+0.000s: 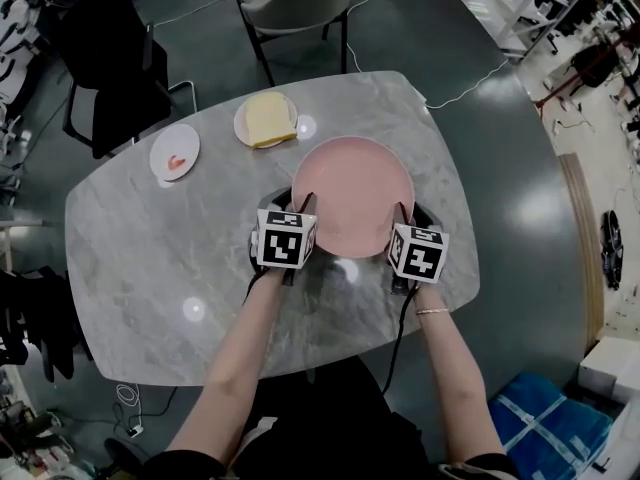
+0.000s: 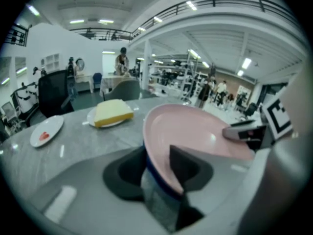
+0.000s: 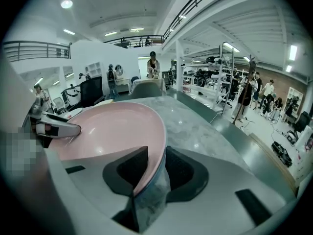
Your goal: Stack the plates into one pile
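Round pink plate [image 1: 352,196] mid-frame, left tongs [image 1: 305,208] and right tongs [image 1: 404,214] loosely straddling its rim, I think. White plate with yellow slab [image 1: 243,126] and red-smeared white plate [image 1: 164,161], upper left, unstacked.

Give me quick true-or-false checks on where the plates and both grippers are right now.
1. The pink plate has its rim between the fingers of both the left gripper and the right gripper. True.
2. The pink plate rests on another plate. False: the other two plates lie apart from it.
3. The yellow block lies on the pink plate. False: it sits on its own white plate.
4. The small plate with a red smear lies left of the yellow block in the head view. True.
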The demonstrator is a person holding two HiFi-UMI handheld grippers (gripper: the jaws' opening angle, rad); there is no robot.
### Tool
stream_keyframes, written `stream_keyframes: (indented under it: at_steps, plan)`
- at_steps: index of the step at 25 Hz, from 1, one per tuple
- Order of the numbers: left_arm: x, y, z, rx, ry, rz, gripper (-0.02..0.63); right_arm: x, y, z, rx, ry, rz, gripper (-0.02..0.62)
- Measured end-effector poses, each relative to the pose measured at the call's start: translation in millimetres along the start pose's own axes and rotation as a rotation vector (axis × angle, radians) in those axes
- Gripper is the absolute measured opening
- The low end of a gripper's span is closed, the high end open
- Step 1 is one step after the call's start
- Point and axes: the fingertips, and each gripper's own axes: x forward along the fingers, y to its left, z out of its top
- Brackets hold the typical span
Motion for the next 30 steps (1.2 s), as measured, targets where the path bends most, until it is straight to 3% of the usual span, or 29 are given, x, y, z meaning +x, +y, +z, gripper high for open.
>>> stream_keyframes:
  at_steps: [4,6,12,20,30]
  plan:
    - [2,1,-1,-0.003,0.004,0.031,0.161,-1,-1,2,-0.011,-0.014,-0.001,0.106]
    - [-1,2,-3,-0.019,0.008,0.031,0.208,-3,-1,3,-0.019,-0.023,0.003,0.106]
    - [-10,9,4,-0.041,-0.038,0.05,0.204,-11,-4,9,-0.001,-0.057,0.019,0.104]
    - [-51,14,34,-0.073,-0.212,0.078,0.119,-48,10,38,0.0,-0.203,0.068,0.092]
    - [-107,9,57,-0.041,-0.378,0.073,0.055,-111,32,68,-0.016,-0.398,0.083,0.038]
